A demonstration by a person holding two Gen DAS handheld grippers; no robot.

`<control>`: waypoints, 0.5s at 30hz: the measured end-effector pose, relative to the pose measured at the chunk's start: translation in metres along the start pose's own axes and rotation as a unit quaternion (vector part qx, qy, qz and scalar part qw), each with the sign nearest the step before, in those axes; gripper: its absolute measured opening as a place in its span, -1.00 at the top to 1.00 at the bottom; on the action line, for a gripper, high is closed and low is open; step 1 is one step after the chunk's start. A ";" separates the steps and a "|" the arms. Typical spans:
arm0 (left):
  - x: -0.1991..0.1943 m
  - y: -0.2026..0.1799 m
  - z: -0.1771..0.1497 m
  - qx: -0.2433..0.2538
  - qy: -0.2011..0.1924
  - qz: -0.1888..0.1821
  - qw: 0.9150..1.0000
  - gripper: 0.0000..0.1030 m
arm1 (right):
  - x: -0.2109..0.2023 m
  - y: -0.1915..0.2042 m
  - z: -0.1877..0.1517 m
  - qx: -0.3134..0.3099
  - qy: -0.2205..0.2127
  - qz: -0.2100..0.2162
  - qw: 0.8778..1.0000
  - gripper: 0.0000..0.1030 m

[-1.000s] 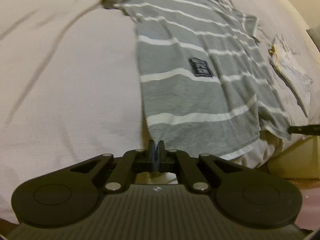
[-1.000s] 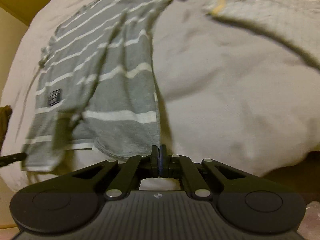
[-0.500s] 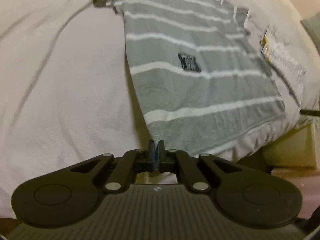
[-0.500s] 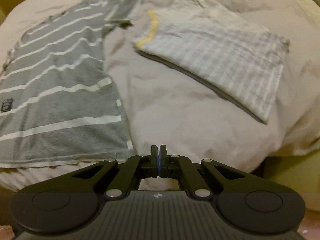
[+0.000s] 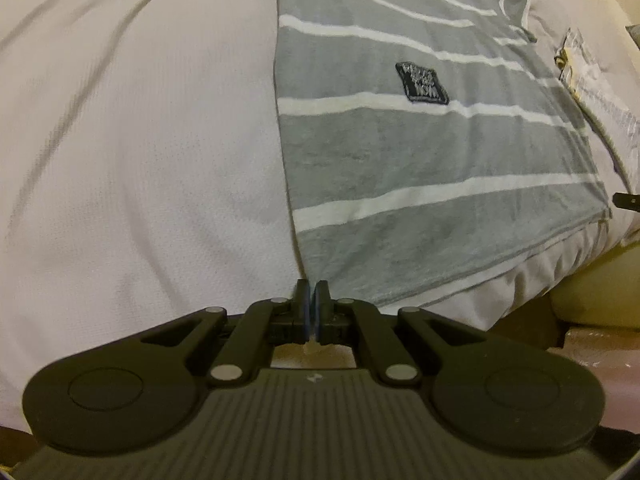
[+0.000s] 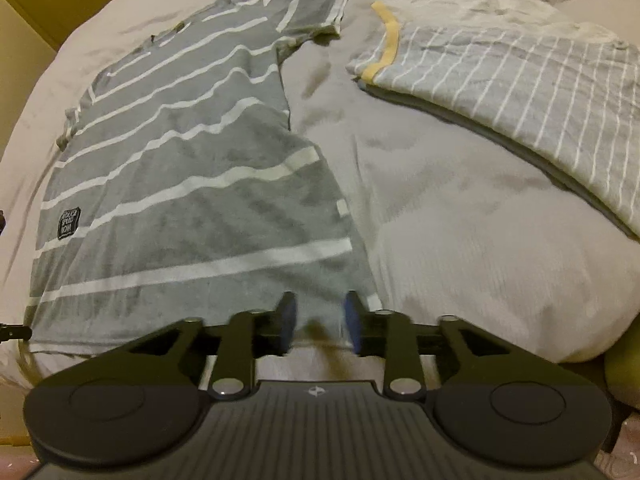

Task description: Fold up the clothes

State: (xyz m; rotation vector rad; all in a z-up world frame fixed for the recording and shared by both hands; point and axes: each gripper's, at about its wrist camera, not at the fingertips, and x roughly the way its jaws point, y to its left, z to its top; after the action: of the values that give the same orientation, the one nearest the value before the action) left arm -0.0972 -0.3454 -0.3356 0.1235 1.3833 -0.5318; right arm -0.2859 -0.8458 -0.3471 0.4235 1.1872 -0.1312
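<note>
A grey T-shirt with white stripes and a black patch (image 5: 420, 148) (image 6: 180, 184) lies spread flat on the bed, its hem along the near edge. My left gripper (image 5: 312, 304) is shut on the hem's left corner, which runs into the closed fingers. At the hem's right corner my right gripper (image 6: 320, 312) is open; the cloth lies just beyond and between the blue pads (image 6: 287, 312), which do not pinch it. A dark tip of the right gripper (image 5: 628, 202) shows at the shirt's far corner in the left wrist view.
A folded pale garment with thin stripes and a yellow collar (image 6: 500, 80) (image 5: 592, 80) lies on the bed right of the shirt. The pale sheet (image 5: 140, 140) stretches wide to the left. The bed edge drops off just under both grippers.
The shirt has come down from hanging and now lies flat on the bed. My right gripper has opened and let go of its hem corner. The left gripper stays shut.
</note>
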 end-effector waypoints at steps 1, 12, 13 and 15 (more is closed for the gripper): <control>0.000 0.001 0.000 -0.001 -0.002 -0.002 1.000 0.97 | 0.003 -0.002 0.002 -0.004 -0.002 0.000 1.000 0.16; 0.021 0.003 0.010 -0.033 0.016 -0.029 0.999 1.00 | 0.013 -0.025 -0.007 0.022 0.050 0.005 0.998 0.83; 0.019 -0.001 0.011 -0.020 0.017 -0.027 0.999 1.00 | 0.014 -0.027 -0.007 0.025 0.055 0.005 0.998 0.95; 0.015 -0.004 0.010 0.010 0.022 -0.015 1.000 1.00 | 0.016 -0.031 -0.009 0.029 0.064 0.006 0.997 1.00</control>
State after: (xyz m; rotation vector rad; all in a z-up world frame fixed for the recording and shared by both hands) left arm -0.0886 -0.3572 -0.3471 0.1301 1.4243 -0.5708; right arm -0.2977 -0.8691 -0.3727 0.4968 1.3093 -0.1301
